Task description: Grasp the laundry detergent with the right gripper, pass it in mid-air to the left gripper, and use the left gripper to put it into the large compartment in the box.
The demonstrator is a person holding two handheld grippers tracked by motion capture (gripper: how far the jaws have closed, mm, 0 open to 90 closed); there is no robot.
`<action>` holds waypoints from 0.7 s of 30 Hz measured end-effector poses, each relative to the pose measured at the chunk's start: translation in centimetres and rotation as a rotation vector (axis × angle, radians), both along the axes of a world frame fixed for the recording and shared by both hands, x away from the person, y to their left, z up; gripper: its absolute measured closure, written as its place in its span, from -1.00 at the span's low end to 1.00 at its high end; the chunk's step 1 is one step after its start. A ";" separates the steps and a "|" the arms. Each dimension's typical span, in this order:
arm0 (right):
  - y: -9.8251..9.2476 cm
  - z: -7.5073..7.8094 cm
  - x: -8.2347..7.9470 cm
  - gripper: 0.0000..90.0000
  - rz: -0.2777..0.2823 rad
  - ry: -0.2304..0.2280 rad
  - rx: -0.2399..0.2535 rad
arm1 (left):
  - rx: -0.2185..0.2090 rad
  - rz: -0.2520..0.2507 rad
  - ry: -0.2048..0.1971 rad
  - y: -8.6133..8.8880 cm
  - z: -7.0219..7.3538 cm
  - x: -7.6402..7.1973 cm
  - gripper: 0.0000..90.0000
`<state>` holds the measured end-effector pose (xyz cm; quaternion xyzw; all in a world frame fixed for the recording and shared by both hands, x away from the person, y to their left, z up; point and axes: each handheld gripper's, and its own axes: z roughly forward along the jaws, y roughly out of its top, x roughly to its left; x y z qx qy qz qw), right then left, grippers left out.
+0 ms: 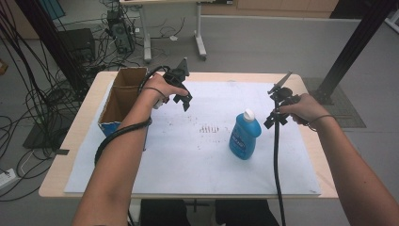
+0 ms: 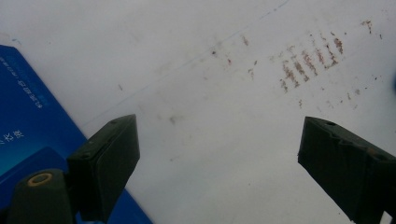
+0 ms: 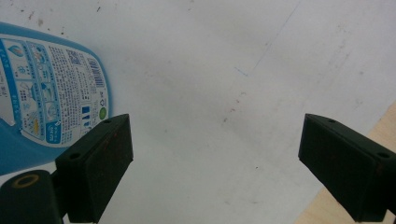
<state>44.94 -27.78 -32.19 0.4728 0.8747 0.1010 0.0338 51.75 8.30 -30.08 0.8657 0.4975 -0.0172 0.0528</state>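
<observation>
A: One blue bottle stands upright mid-sheet, white cap on. Right gripper hovers just at its 3 o'clock, jaws wide, empty.

B: Left gripper near the cardboard box, also spread, empty. Right should square on the body before closing.

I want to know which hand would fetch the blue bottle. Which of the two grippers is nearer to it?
The right gripper, just right of the blue bottle. The left gripper hovers farther off, by the cardboard box.

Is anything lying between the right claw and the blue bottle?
Nothing visible. The right claw hangs open beside the blue bottle, with bare white paper between them. The cardboard box stands far off by the left claw.
</observation>
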 end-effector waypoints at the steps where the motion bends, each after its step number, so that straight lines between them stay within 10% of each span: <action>1: 0.0 0.0 0.0 -0.79 0.001 0.001 -0.001 | -0.002 0.001 -0.002 0.0 0.0 0.0 -0.71; 21: -0.9 -0.1 -0.6 -0.79 0.000 -0.011 0.006 | -0.019 0.022 0.003 -0.1 -0.6 -1.2 -0.71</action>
